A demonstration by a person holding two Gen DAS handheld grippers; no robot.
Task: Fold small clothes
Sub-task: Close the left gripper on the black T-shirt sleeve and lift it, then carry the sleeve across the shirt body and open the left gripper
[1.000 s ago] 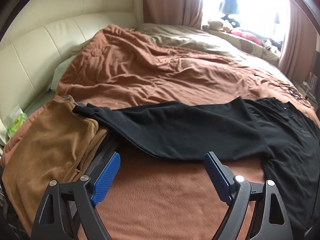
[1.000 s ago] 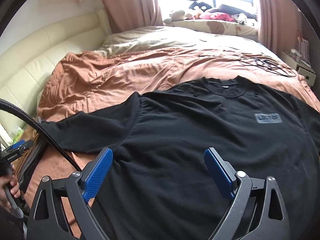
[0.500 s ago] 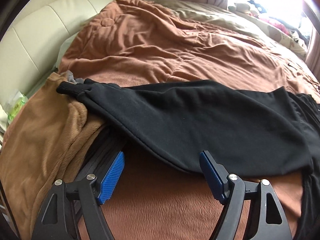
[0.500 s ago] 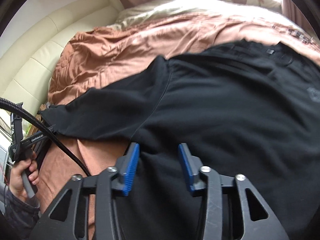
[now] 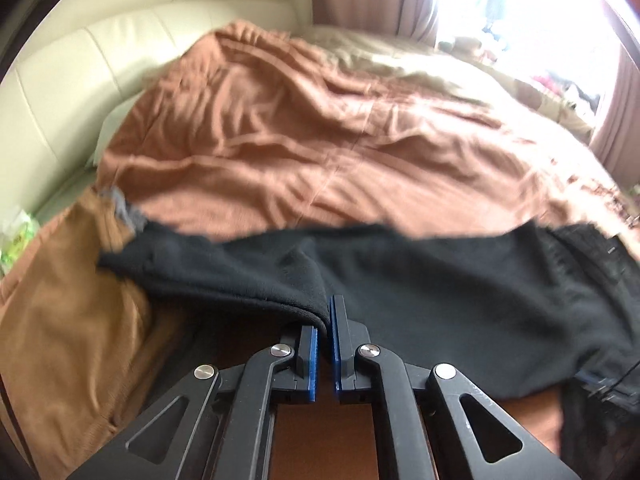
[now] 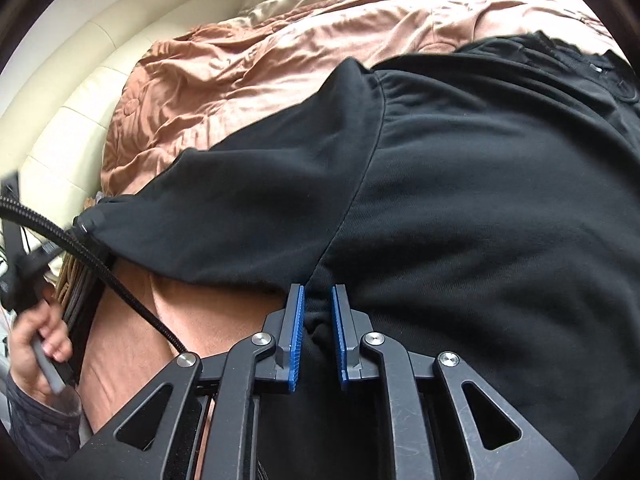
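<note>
Both grippers, wide a second ago, now pinch the black cotton sweatshirt on the bed's near edge: left gripper jaws shut on the sleeve hem, right gripper jaws closing on the underarm cloth, ready to fold.

Rumpled orange duvet on bed w/ cream headboard, brown blanket nearby.

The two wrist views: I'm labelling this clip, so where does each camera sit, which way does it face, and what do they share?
Left wrist: on the left claw, looking down at the black cotton T-shirt's sleeve; only claw arms show.
Right wrist: on the right claw, closing on the sleeve seam; a hand shows at left.
Shared: the T-shirt, the rumpled orange-brown blanket, the cream padded headboard.
</note>
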